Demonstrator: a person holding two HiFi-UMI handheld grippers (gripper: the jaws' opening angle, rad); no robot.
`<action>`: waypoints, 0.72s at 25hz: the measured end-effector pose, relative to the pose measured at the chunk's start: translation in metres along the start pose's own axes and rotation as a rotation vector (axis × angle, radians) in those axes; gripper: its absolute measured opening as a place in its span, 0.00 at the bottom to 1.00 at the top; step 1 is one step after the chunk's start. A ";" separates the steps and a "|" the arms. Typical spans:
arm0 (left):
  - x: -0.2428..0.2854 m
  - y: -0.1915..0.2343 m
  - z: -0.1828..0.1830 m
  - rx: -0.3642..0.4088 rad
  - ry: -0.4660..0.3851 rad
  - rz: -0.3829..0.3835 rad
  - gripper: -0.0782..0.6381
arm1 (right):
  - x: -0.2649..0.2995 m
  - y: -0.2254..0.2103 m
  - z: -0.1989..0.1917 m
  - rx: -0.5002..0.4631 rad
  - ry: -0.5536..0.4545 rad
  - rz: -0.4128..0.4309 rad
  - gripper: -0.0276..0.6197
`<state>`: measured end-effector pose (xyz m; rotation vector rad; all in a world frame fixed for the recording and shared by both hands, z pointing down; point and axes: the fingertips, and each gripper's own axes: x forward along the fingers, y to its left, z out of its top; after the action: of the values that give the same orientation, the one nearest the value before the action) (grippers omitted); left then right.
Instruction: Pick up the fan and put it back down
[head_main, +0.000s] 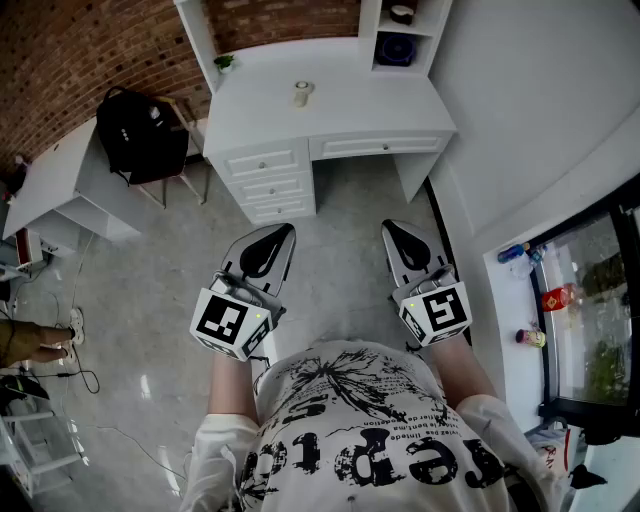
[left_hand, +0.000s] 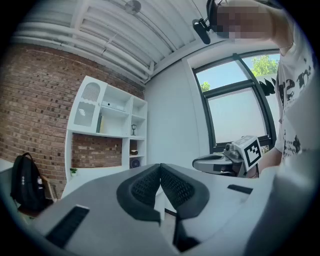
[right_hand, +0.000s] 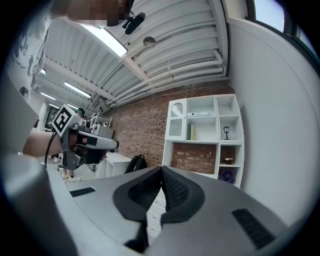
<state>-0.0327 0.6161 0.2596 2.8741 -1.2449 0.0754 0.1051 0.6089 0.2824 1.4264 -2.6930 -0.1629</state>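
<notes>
A small round blue fan (head_main: 397, 48) stands in the lower cubby of the white shelf unit at the back of the desk; it also shows as the fan (right_hand: 227, 176) in the right gripper view and faintly as the fan (left_hand: 135, 162) in the left gripper view. My left gripper (head_main: 284, 232) and right gripper (head_main: 390, 229) are held level side by side above the floor, well short of the desk. The pads of the left gripper (left_hand: 160, 166) meet with nothing between them. The right gripper (right_hand: 161, 168) is likewise shut and empty.
A white desk (head_main: 340, 115) with drawers carries a small cup (head_main: 302, 93) and a little plant (head_main: 225, 62). A black backpack (head_main: 140, 130) sits on a chair to the left, beside another white table (head_main: 50, 180). A windowsill (head_main: 525, 300) with bottles runs along the right.
</notes>
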 end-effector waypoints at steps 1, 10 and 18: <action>-0.001 0.003 -0.001 0.000 0.000 -0.001 0.13 | 0.002 0.002 -0.001 -0.003 0.001 -0.003 0.06; -0.010 0.029 -0.001 -0.013 -0.017 -0.008 0.13 | 0.023 0.014 0.005 0.014 -0.010 -0.031 0.06; -0.025 0.063 -0.006 -0.067 -0.096 -0.009 0.56 | 0.048 0.028 -0.004 0.070 -0.001 -0.078 0.07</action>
<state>-0.0962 0.5918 0.2634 2.8565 -1.2244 -0.1031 0.0560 0.5845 0.2917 1.5523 -2.6709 -0.0754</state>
